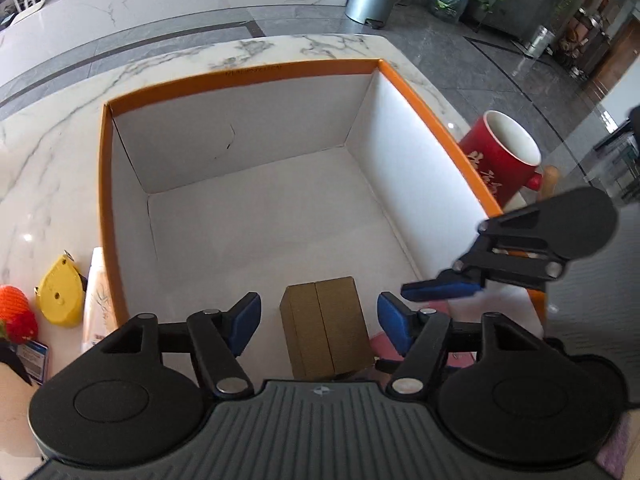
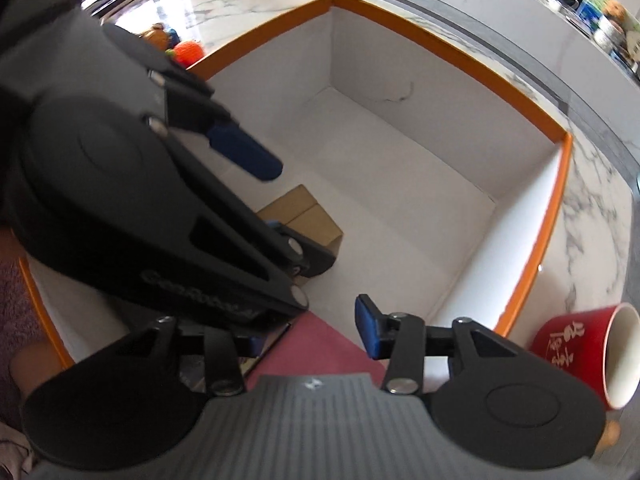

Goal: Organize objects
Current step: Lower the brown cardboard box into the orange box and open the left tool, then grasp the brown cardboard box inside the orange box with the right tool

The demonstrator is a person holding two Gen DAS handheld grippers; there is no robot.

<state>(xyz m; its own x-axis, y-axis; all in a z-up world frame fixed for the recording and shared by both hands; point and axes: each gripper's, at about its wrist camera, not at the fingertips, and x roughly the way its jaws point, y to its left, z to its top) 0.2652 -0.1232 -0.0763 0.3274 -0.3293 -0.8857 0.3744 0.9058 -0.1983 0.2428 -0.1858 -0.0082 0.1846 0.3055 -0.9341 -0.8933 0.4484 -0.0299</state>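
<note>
My left gripper (image 1: 319, 320) hangs spread wide over the small brown carton (image 1: 326, 328) standing inside the orange-rimmed box (image 1: 240, 76), pads clear of it. My right gripper (image 2: 312, 332) is spread too, above a maroon cloth (image 2: 320, 344). Outside the box: red mug (image 1: 502, 152), yellow tape measure (image 1: 60, 292).
</note>
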